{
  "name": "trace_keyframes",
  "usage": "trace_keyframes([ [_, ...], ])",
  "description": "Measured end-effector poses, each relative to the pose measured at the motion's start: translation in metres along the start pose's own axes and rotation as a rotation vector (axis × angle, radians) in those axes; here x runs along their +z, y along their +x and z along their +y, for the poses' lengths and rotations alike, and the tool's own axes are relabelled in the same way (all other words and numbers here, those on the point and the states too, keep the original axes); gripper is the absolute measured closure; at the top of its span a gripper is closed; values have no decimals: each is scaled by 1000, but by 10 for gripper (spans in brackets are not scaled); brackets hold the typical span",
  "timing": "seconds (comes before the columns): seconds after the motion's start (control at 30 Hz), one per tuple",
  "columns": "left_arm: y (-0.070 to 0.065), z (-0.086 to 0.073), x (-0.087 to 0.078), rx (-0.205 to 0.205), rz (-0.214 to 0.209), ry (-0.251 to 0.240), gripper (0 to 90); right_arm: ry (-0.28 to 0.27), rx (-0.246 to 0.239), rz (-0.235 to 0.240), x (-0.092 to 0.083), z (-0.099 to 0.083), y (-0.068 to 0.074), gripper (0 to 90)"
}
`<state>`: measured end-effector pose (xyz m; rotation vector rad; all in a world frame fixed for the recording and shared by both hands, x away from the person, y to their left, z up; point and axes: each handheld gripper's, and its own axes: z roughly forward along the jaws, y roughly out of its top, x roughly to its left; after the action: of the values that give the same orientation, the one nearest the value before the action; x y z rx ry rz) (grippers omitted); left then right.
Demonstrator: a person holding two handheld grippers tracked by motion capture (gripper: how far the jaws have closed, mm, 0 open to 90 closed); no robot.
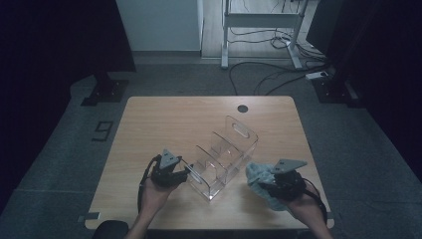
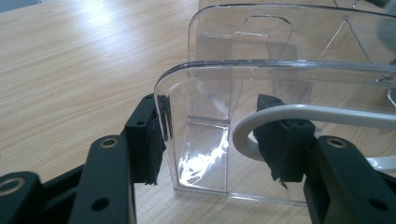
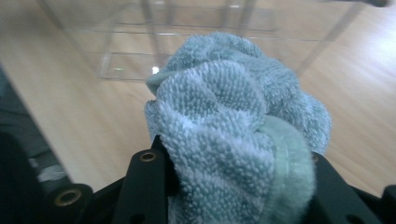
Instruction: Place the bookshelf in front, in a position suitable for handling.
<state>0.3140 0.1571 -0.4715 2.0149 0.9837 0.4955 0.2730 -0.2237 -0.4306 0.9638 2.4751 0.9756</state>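
Wooden table [image 1: 149,124] under dim light. Left gripper [image 2: 219,135] pinching the clear box [image 1: 221,159] by its end wall; keep steady. Right gripper [image 1: 283,181] squeezing the blue towel [image 3: 233,126] beside the box; rub the walls gently, no tipping.

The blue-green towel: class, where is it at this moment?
In the high view the towel is bunched in the right gripper at the table's near right, just right of the clear organizer.

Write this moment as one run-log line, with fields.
left gripper: astride organizer end wall, steadying | right gripper: shut on cloth | cloth: bunched, beside organizer | table: wood
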Motion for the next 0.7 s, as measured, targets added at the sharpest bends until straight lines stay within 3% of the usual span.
trace_keyframes([
  [0.33,0,0,0,1,-3,0,454,8,54,-134,-16,-12,-34,617],
  [0.57,0,0,0,2,-3,0,454,37,113,-176,-3,-30,-55,609],
  [0.7,0,0,0,3,-4,0,454,59,119,-188,10,-40,-61,600],
])
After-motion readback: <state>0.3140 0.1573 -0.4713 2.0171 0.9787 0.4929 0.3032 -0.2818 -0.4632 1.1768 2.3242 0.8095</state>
